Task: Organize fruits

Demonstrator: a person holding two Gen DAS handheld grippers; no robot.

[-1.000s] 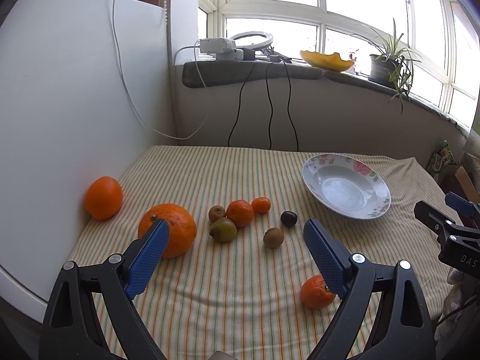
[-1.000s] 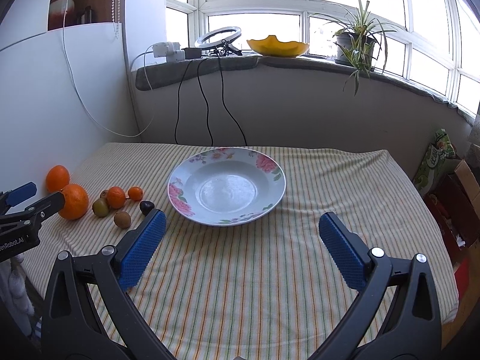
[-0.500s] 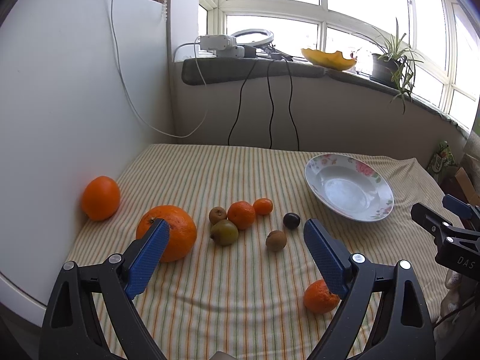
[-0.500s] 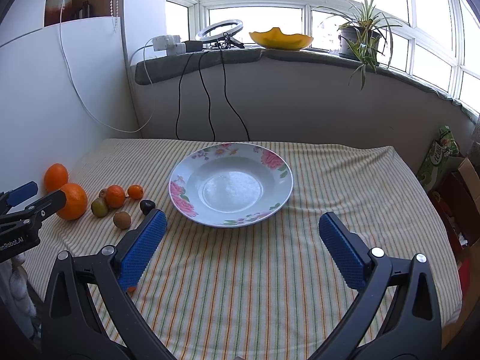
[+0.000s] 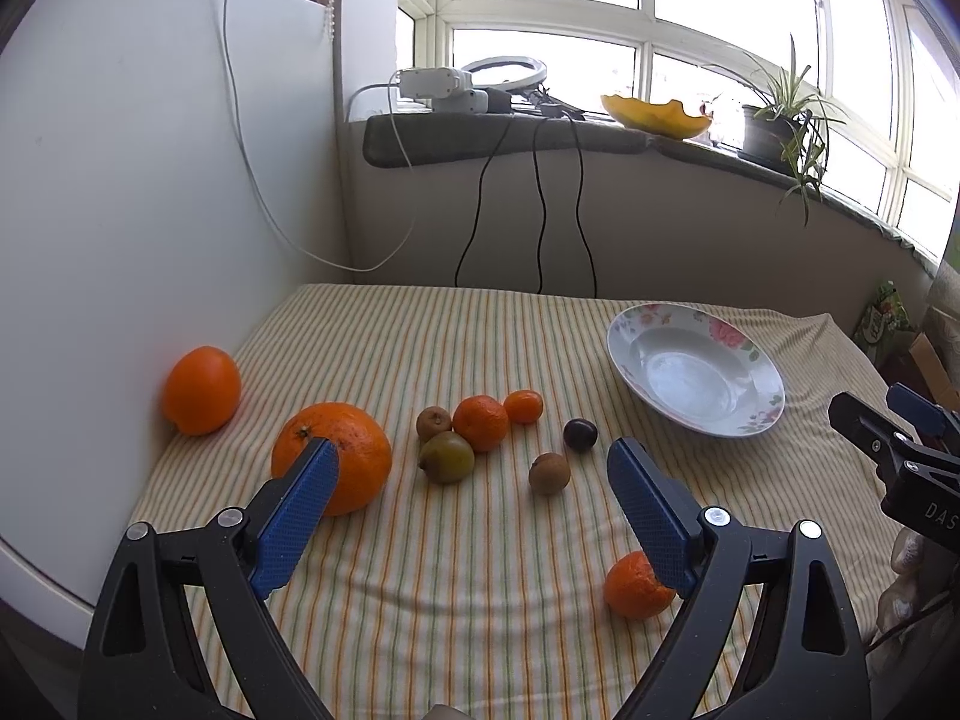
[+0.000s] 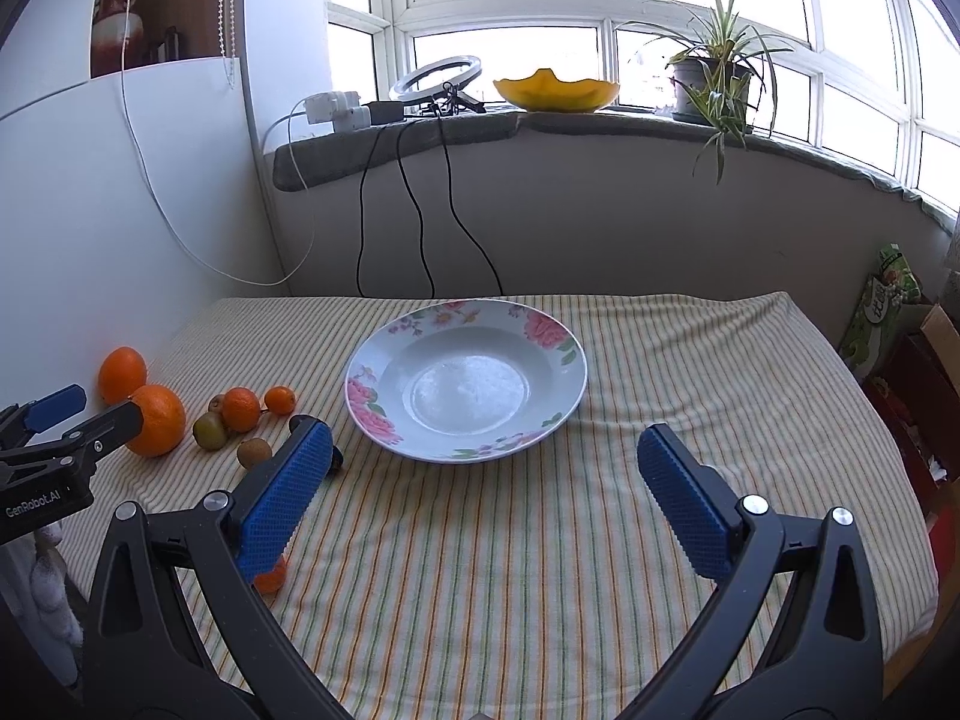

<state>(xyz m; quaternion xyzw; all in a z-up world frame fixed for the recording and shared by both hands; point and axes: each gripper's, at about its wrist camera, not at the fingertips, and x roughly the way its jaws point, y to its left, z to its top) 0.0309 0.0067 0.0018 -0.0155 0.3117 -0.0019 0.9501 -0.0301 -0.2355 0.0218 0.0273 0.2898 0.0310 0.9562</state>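
Both tools share one build. The left gripper (image 5: 471, 483) has black plastic arms with triangular cut-outs, silver round screws at the joints, and blue fingers (image 5: 297, 507) faced with a fine knurled grid. The right gripper (image 6: 486, 480) matches it, with blue textured fingers (image 6: 684, 498) on black frames. White lettering "GenRobot.AI" marks the left tool's side in the right wrist view.

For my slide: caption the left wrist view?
Open left gripper hovers over scattered oranges and kiwis beside an empty floral plate.
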